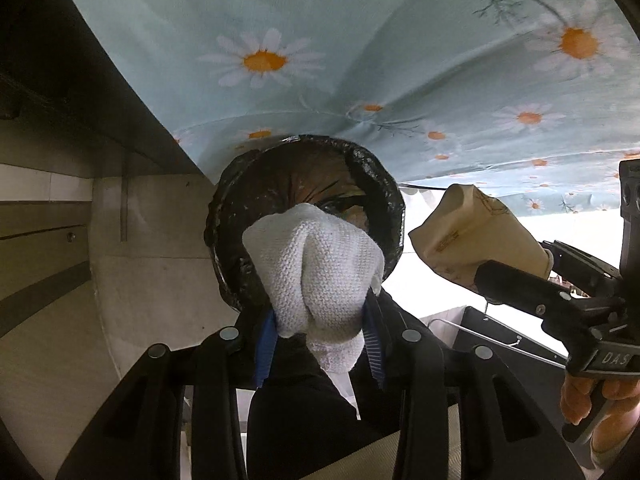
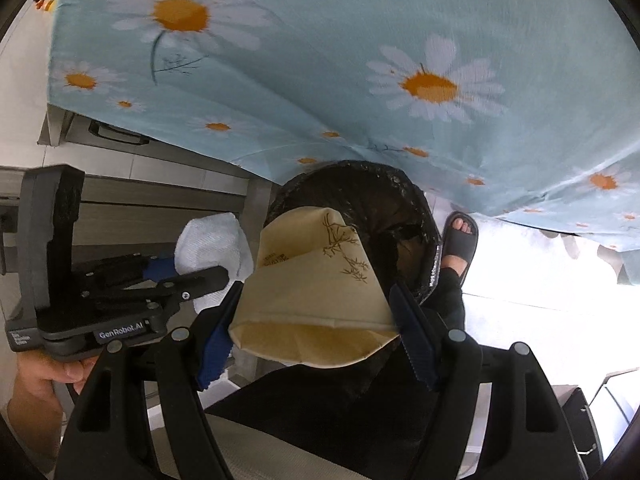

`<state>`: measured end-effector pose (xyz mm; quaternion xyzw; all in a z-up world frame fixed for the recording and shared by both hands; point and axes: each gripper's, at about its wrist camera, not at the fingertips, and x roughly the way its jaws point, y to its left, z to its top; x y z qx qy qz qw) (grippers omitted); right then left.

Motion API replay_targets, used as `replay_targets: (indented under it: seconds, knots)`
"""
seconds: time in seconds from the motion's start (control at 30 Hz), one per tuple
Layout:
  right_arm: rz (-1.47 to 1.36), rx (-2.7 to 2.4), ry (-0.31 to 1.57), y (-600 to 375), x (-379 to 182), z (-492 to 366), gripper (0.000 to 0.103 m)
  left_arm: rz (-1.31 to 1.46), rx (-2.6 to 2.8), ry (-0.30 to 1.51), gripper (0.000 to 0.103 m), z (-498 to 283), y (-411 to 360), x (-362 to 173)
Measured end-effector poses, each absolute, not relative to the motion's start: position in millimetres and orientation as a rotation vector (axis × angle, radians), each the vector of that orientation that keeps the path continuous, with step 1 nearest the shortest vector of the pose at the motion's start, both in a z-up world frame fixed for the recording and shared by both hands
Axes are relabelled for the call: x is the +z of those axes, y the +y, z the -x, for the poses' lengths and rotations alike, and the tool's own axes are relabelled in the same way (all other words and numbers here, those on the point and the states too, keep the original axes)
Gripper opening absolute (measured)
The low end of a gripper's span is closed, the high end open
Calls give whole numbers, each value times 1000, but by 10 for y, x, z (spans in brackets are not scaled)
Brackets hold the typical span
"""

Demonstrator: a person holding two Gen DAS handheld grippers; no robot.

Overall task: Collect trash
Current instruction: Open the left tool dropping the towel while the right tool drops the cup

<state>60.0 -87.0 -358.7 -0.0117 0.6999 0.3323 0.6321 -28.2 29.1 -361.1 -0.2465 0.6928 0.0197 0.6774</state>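
Note:
A bin (image 1: 224, 208) lined with a black bag stands on the floor below both grippers, its mouth open. My left gripper (image 1: 320, 320) is shut on a crumpled white tissue wad (image 1: 316, 264) between its blue pads, just over the bin's near rim. In the right wrist view, my right gripper (image 2: 314, 312) is shut on a beige paper cup (image 2: 316, 272) with a bamboo drawing, held sideways over the bin (image 2: 360, 176). Each view shows the other gripper: the right gripper (image 1: 516, 260) with the cup (image 1: 468, 224), and the left gripper (image 2: 192, 268) with the wad (image 2: 212, 236).
A light blue daisy-print cloth (image 1: 360, 40) hangs down right behind the bin. A foot in a grey slipper (image 2: 460, 240) stands beside the bin's right side. Grey furniture with a handle (image 2: 116, 136) is at the left, and a dark box (image 1: 488, 336) sits at lower right.

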Motion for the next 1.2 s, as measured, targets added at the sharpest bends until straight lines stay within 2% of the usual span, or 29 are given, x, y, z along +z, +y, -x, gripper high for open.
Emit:
replay_targets:
  seconds: [0.07, 0.13, 0.2, 0.27, 0.8, 1.2]
  knots:
    - [13, 766, 1599, -913, -3594, -593, 74, 552, 44, 1558, 38, 276, 283, -3622]
    - [2, 769, 1589, -925, -3571, -604, 76, 561, 59, 1559, 44, 280, 300, -3636]
    - [-33, 781, 1575, -947, -3590, -617, 82, 577, 70, 1562, 56, 283, 324, -3659]
    - [-46, 773, 1576, -965, -3588, -643, 86, 591, 82, 1568, 61, 297, 344, -3684]
    - [-63, 757, 1570, -1041, -3487, -624, 86, 593, 100, 1553, 62, 297, 385, -3591]
    - [-78, 766, 1472, -1192, -3010, -678, 86, 536, 57, 1458, 62, 204, 369, -2970]
